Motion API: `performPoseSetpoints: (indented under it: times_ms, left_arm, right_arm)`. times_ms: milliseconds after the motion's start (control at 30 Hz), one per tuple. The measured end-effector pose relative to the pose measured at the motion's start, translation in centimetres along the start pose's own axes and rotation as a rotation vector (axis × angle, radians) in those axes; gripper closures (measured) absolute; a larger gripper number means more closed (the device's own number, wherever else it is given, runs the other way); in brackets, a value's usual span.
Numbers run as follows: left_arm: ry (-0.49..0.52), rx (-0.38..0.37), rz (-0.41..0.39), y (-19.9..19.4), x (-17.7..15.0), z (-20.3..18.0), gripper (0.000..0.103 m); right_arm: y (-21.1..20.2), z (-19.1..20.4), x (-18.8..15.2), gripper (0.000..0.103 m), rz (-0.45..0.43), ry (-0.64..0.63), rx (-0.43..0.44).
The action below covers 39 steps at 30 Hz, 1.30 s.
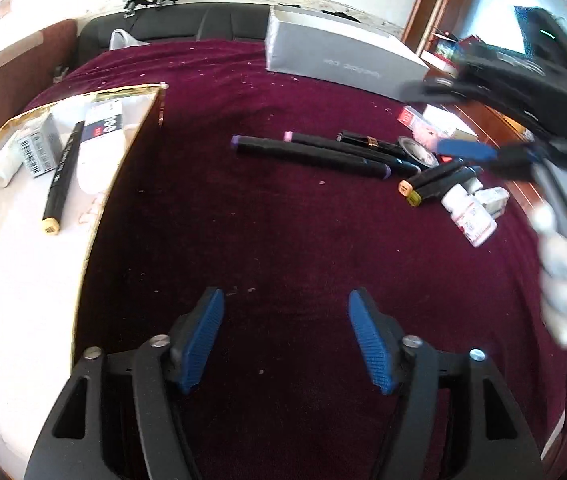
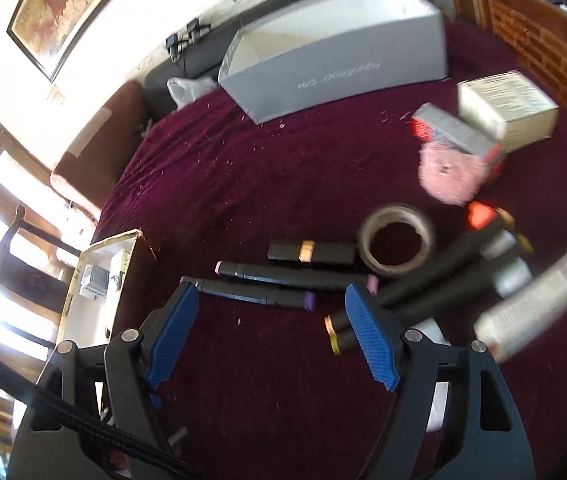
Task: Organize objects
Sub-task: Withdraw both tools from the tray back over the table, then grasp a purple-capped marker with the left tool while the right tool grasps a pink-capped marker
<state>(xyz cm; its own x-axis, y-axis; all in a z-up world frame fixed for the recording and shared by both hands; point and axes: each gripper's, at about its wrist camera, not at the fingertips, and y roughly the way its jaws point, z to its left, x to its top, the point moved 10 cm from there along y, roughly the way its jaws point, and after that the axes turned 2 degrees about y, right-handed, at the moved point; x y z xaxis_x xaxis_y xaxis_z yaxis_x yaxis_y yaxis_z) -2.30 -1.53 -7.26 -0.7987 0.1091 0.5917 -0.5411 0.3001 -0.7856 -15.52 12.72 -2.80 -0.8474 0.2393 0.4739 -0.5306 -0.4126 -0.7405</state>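
Note:
Several black markers lie on the maroon cloth: a purple-capped marker, a pink-capped marker, and a yellow-capped pair. A white tray with a gold rim on the left holds one black marker, small boxes and a white bottle. My left gripper is open and empty over bare cloth. My right gripper is open and empty, just short of the markers; it appears blurred in the left wrist view.
A tape roll, a black and gold tube, white bottles, a pink puff and small boxes lie at the right. A long grey box stands at the back.

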Motion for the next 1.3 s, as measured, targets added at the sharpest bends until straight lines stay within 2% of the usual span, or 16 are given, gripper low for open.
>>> performPoseSetpoints:
  times_ms: [133,200,300,367,467,533,700,767,867,900,1000,1133,1233,1300]
  left_arm:
    - [-0.008,-0.048,-0.001,0.0,0.1,-0.3,0.027]
    - [0.0,-0.06,0.002,0.1,0.3,-0.6,0.018]
    - [0.023,-0.06,0.008,0.4,0.4,-1.2,0.012]
    - [0.027,-0.059,0.007,0.4,0.5,-1.3,0.011]
    - [0.015,-0.073,0.001,0.5,0.6,-1.3,0.011]
    - [0.007,-0.085,-0.003,0.4,0.6,-1.3,0.011]
    - [-0.014,-0.117,-0.01,0.2,0.8,-1.2,0.009]
    - [-0.02,-0.125,-0.012,0.2,0.8,-1.1,0.009]
    - [-0.028,-0.135,-0.014,0.2,0.8,-1.0,0.009]
    - [-0.031,-0.139,-0.015,0.2,0.9,-1.0,0.009]
    - [-0.034,-0.142,-0.016,0.2,0.9,-0.8,0.009]
    - [-0.029,-0.137,-0.015,0.2,0.7,-0.8,0.009]
    - [-0.033,-0.142,-0.016,0.1,0.8,-0.8,0.01]
    - [-0.044,-0.138,-0.019,0.0,0.7,-0.6,0.013]
  right_arm:
    - [3.4,0.7,0.8,0.027,0.077,0.024,0.034]
    - [5.2,0.4,1.0,0.027,0.113,0.045,0.015]
    - [7.2,-0.1,1.0,0.027,0.15,0.057,-0.015]
    - [7.6,0.1,0.7,0.026,0.164,0.051,-0.022]
    - [7.4,2.2,-1.3,0.026,0.249,0.095,0.129]
    - [7.2,3.5,-3.7,0.026,0.336,0.127,0.219]
    - [5.2,4.9,-7.3,0.024,0.416,0.176,0.35]
    - [4.6,4.2,-7.1,0.025,0.361,0.167,0.29]
    - [3.8,2.4,-6.2,0.025,0.233,0.088,0.074]
    - [3.7,2.3,-6.0,0.025,0.21,0.061,0.027]
    - [3.7,3.1,-6.3,0.031,0.18,-0.018,-0.059]
    - [4.6,3.7,-6.9,0.046,0.188,-0.082,-0.136]
    - [4.9,4.1,-7.0,0.053,0.175,-0.152,-0.242]
    - [5.0,3.6,-7.3,0.058,0.194,-0.193,-0.303]
